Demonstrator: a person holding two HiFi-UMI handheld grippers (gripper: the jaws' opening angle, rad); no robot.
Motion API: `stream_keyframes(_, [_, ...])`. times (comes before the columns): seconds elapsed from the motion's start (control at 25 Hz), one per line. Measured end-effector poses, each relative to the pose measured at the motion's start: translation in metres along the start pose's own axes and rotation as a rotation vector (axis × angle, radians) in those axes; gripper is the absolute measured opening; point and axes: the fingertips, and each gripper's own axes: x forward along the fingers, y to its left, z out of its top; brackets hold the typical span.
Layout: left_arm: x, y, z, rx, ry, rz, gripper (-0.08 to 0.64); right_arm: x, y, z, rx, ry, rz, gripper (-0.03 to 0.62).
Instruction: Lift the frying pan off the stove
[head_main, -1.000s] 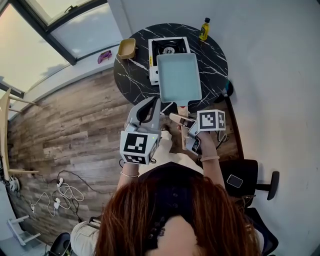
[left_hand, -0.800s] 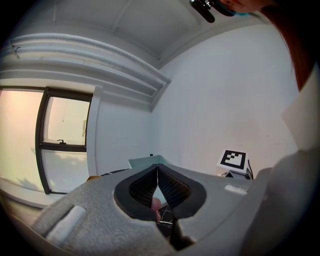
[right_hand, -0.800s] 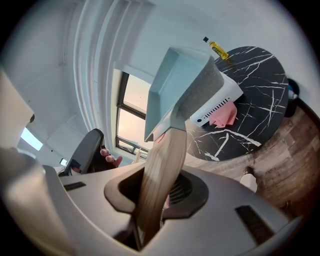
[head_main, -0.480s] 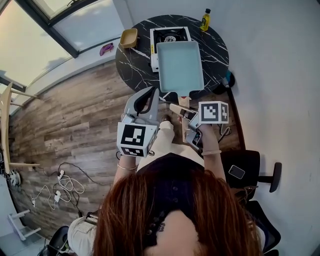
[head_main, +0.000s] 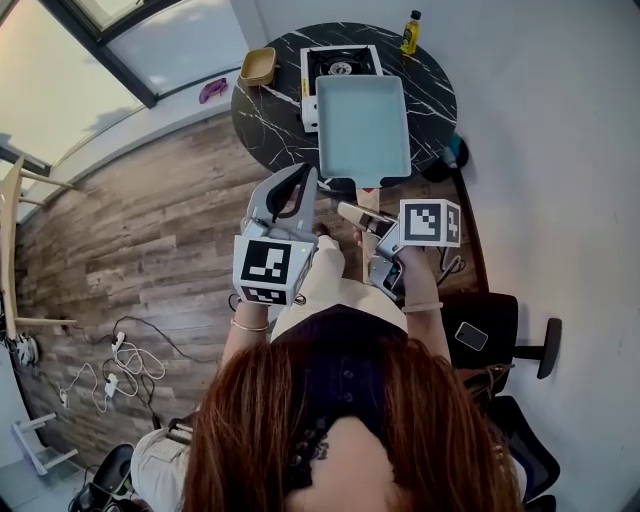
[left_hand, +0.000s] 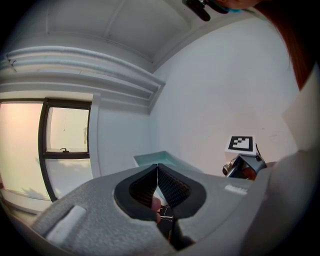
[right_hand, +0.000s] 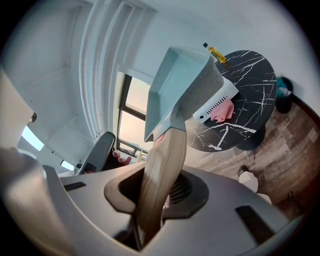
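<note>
**Q:** What forms the background?

**A:** A wood-plank floor (head_main: 150, 230) and a white wall, with a window (head_main: 90, 60) at upper left in the head view. A round, black-marbled desk (head_main: 265, 140) stands by the wall. It carries a white stove (head_main: 310, 100), a yellow bottle (head_main: 409, 32) and a small tan dish (head_main: 258, 66).

**Q:** Where is the frying pan?

**A:** The frying pan (head_main: 362, 125), rectangular and pale teal, lies over the stove's near half as seen from above. The burner (head_main: 338, 69) is bare beyond the pan's far rim. The pan's wooden handle (head_main: 368, 200) points toward me, past the desk's edge. In the right gripper view the pan's grey underside faces the camera, tilted, with the stove's vented side behind it.

**Q:** What is the state of your tongs?

**A:** My right tongs (right_hand: 152, 200) are clamped on the handle, the 2 jaws pressing its sides. My left tongs (left_hand: 158, 167) are together with nothing between them. They are held off the desk beside the right tongs and apart from the pan.
</note>
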Motion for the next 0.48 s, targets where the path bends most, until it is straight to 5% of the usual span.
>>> stream_keyframes(0.48, [0.0047,-0.0017,0.0067,0.015,-0.025,-0.007,0.014,-0.0018,0.0101,0.0027,0.004,-0.013,0.014,0.086])
